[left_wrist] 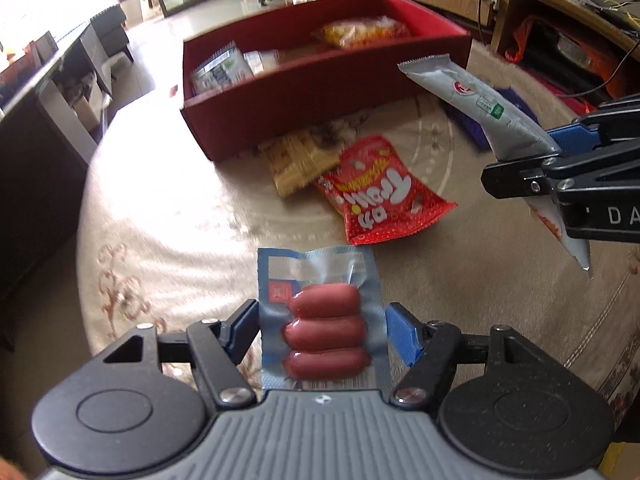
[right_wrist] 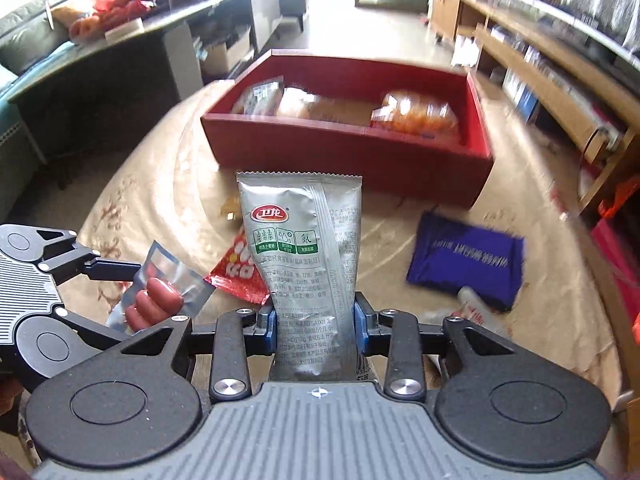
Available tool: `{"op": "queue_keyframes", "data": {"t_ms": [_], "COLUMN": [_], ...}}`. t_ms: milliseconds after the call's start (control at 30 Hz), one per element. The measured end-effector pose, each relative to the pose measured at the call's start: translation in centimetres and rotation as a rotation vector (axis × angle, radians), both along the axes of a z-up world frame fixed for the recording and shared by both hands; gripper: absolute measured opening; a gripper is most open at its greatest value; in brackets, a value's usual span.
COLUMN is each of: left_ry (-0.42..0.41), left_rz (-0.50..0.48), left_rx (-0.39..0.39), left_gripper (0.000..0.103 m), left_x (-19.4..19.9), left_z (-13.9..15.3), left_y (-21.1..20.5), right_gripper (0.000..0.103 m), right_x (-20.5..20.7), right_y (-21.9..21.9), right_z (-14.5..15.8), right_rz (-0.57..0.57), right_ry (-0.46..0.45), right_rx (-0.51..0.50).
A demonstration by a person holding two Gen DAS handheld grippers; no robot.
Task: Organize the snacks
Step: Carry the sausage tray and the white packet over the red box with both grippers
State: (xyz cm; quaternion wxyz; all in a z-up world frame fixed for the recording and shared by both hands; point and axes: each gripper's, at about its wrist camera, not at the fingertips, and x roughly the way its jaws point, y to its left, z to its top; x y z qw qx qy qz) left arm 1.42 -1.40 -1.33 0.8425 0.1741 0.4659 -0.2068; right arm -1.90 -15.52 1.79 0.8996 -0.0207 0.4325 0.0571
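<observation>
A clear-and-blue pack of three red sausages (left_wrist: 324, 332) sits between the blue pads of my left gripper (left_wrist: 322, 312), which is shut on its two side edges. The right wrist view shows that pack (right_wrist: 160, 292) lifted off the tablecloth in the left gripper (right_wrist: 132, 300). My right gripper (right_wrist: 315, 320) is shut on the lower part of a silver snack packet (right_wrist: 300, 232), which stands upright above the table. From the left wrist view the right gripper (left_wrist: 532, 160) and its packet (left_wrist: 472, 92) hang at the right. The red box (left_wrist: 320, 92) stands ahead, holding several packets.
On the beige tablecloth lie a red snack bag (left_wrist: 384, 192), a tan packet (left_wrist: 296, 160), a dark blue packet (right_wrist: 468, 260) and a small white packet (right_wrist: 476, 312). Inside the red box (right_wrist: 352, 152) is an orange bag (right_wrist: 416, 116). Shelves and counters surround the round table.
</observation>
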Motion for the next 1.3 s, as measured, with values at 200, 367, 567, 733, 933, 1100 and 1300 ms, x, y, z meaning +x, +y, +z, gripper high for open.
{"op": "queue_keyframes", "data": {"t_ms": [200,367,567,733,933,1100,1300], "left_ry": [-0.064,-0.096,-0.117,-0.128,-0.137,-0.156,-0.163], "left_rz": [0.012,0.041,0.072,0.080,0.090,0.095,0.095], "left_rx": [-0.007,-0.027,-0.047,-0.062,-0.088,-0.115,-0.136], "left_gripper": [0.064,0.064,0.064,0.064,0.064,0.064,0.064], "left_x": [0.6,1.6,2.7,3.0,3.3,3.3,3.6], "left_z": [1.5,2.5,3.4,4.0,4.8,5.7,6.4], "left_y": [-0.3,-0.3,-0.5,-0.7,-0.6,-0.5,-0.7], "right_gripper": [0.042,0.042,0.042,0.042,0.042,0.042,0.042], "right_x": [0.7,2.2,2.8,3.0,3.0,3.3,3.8], "right_y": [0.8,0.5,0.1,-0.3,-0.6,-1.2,-1.8], "right_z": [1.8,2.3,2.8,3.3,3.9,4.3,4.5], "right_rz": [-0.002,-0.042,-0.088,-0.112,-0.136,-0.179,-0.215], "right_ry": [-0.091,-0.103,-0.128,-0.153,-0.191,-0.216,-0.229], "right_rx": [-0.033,-0.031,-0.051,-0.079,-0.112,-0.141,-0.158]}}
